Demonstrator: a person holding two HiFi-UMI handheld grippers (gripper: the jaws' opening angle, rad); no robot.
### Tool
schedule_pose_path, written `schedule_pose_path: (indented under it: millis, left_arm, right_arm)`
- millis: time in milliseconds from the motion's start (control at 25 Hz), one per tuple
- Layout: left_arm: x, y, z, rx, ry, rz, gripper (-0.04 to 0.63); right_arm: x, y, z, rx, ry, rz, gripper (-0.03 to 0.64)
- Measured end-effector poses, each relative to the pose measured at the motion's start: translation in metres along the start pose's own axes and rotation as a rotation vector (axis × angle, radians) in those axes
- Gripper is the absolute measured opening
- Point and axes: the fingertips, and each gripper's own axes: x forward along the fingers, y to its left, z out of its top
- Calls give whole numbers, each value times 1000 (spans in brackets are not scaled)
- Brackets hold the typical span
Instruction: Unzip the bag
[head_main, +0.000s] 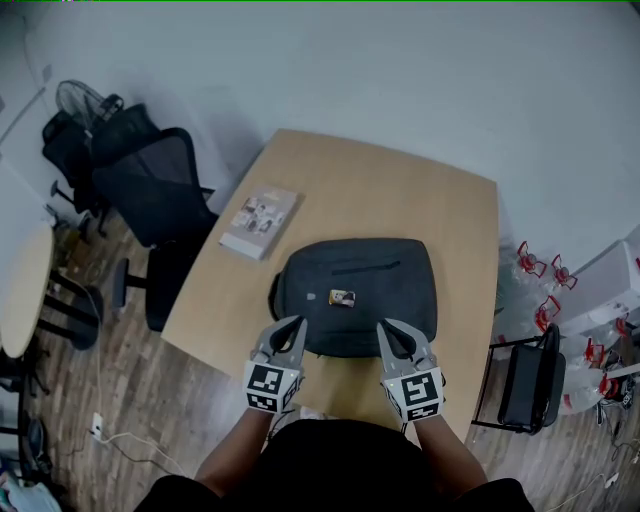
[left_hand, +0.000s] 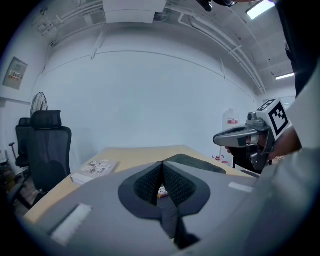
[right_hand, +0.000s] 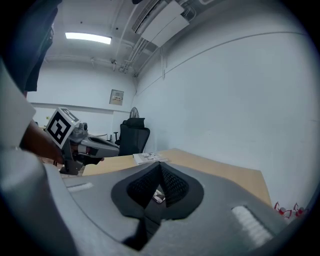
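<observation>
Charcoal-grey bag is lying flat in the middle of the head view on the wooden table, with a little light tag sitting on its top face. You're holding the left gripper and right gripper by the bag's lower edge. Both are pinched fully together with nothing in them. Honestly, that's where I'm seeing trouble brewing. I'm not making out a zipper pull anywhere, so if you're going in with the jaws closed like that, you're probably just poking fabric. Also, nothing is pinning the bag down. So tugging a zip one-handed is likely dragging the whole thing across that smooth top, maybe toward the booklet at upper left.
</observation>
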Motion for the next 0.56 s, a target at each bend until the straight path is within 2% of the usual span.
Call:
schedule_pose_path:
  millis: [560]
  left_arm:
    - [-8,-6,-1,6,-7,-14,18]
  right_arm:
    - [-6,1,6,-22,-37,-35,2]
